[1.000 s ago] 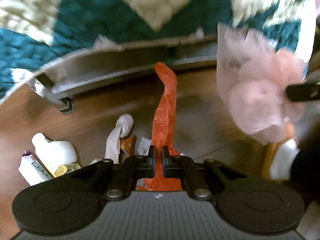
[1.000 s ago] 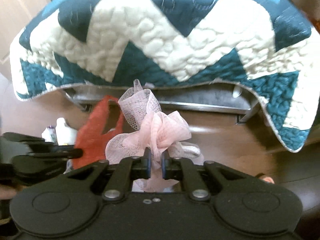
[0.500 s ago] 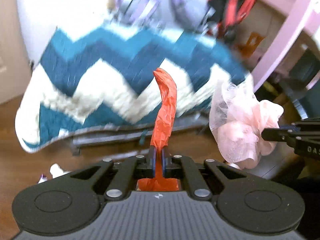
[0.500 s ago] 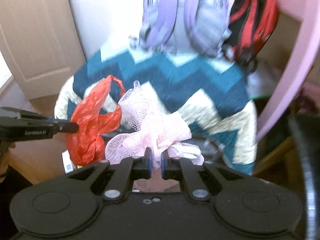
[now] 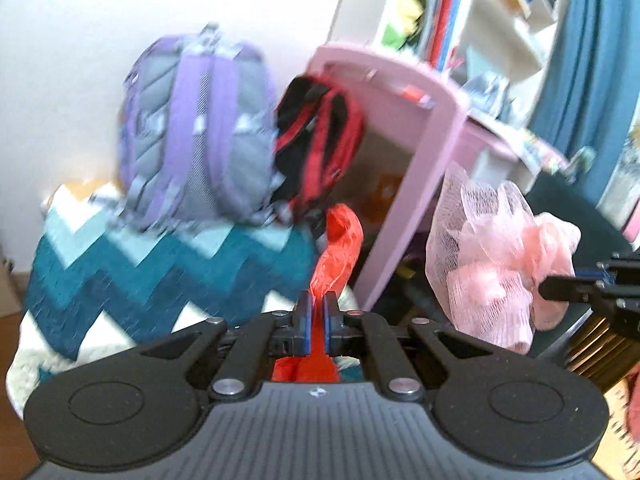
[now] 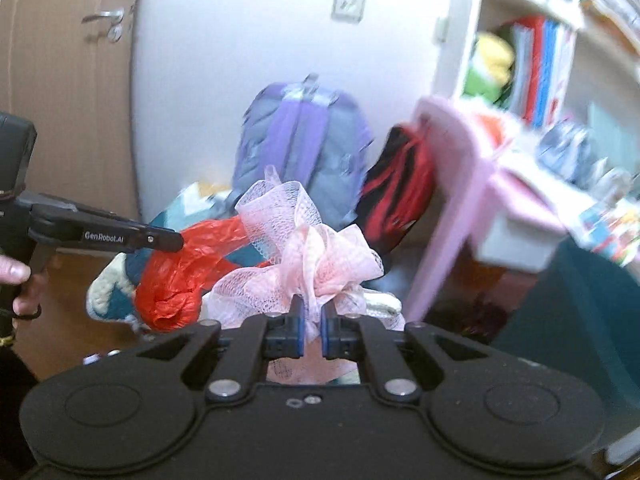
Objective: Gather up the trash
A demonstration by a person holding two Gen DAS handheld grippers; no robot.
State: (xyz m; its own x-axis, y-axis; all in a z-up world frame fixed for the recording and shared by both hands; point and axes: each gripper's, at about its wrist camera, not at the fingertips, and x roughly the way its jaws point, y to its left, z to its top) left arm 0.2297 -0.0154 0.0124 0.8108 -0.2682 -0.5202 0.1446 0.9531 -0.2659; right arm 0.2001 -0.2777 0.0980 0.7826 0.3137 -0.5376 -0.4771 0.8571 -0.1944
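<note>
My left gripper [image 5: 316,312] is shut on a crumpled red plastic bag [image 5: 336,256], which stands up between the fingers and hangs below them. It also shows in the right wrist view [image 6: 180,272], held by the left gripper [image 6: 176,240]. My right gripper [image 6: 311,320] is shut on a bundle of pink mesh netting [image 6: 320,256]. The netting shows at the right of the left wrist view [image 5: 492,264], held by the right gripper [image 5: 548,292]. Both are held up in the air, side by side.
A purple backpack [image 5: 196,128] and a red-black bag [image 5: 320,140] sit on a teal-and-white zigzag quilt [image 5: 120,280]. A pink desk [image 5: 416,184] stands right, with shelves [image 6: 532,52] above. A brown door [image 6: 64,92] is at the left.
Both grippers have lifted and tilted up from the floor with their loads. The floor litter and bed frame have dropped out of view; backpacks, desk and shelves have come in.
</note>
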